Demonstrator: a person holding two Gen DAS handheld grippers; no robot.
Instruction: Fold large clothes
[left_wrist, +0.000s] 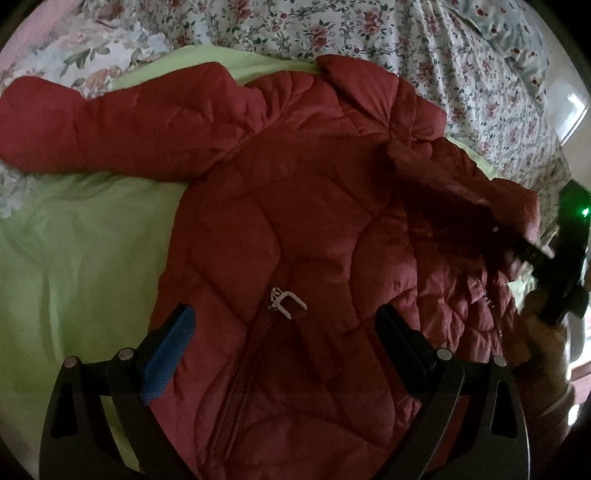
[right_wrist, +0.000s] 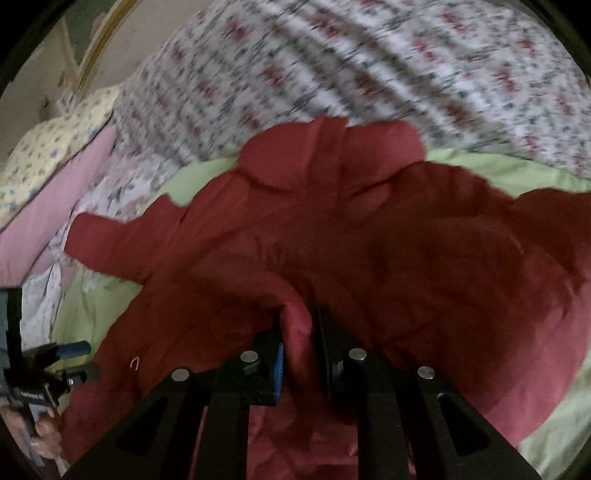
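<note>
A red quilted jacket (left_wrist: 280, 221) lies front-up on a light green sheet (left_wrist: 74, 251). One sleeve (left_wrist: 110, 125) stretches out to the left, and a silver zipper pull (left_wrist: 288, 301) sits mid-chest. My left gripper (left_wrist: 284, 321) hovers open just above the zipper, with nothing between its fingers. At the jacket's right side my right gripper (right_wrist: 299, 332) is shut on a raised fold of the red jacket (right_wrist: 369, 240). It also appears at the right edge of the left wrist view as the right gripper (left_wrist: 532, 254), lifting that flap over the jacket's body.
Under the green sheet (right_wrist: 517, 173) lies a floral bedspread (left_wrist: 332, 29) covering the bed beyond the jacket. A pink and yellow pillow (right_wrist: 48, 184) lies at the far left of the right wrist view. The left gripper (right_wrist: 66, 354) and a hand (right_wrist: 48, 432) show there too.
</note>
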